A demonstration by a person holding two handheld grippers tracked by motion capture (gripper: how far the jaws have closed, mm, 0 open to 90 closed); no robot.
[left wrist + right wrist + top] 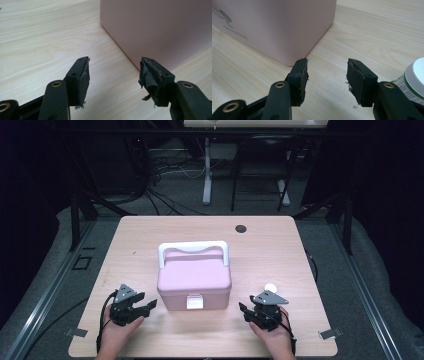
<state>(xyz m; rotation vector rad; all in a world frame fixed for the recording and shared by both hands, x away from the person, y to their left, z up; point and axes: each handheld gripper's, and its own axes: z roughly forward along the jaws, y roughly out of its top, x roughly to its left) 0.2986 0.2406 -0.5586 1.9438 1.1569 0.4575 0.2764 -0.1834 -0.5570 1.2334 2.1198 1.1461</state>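
The pink box [194,282] stands in the middle of the surface [280,250], its long side running left to right, its white latch [194,301] facing the person. The left tongs [148,306] and right tongs [243,311] are both open and empty, one beside each front corner, about equally near. A white-capped bottle [270,288] stands just behind the right tongs.

The lidded storage box [194,280] stands at the centre of the table [150,230]. The left gripper [146,307] lies near the box's left front corner, the right gripper [243,309] near its right front corner. A capped bottle [270,288] stands just behind the right gripper.
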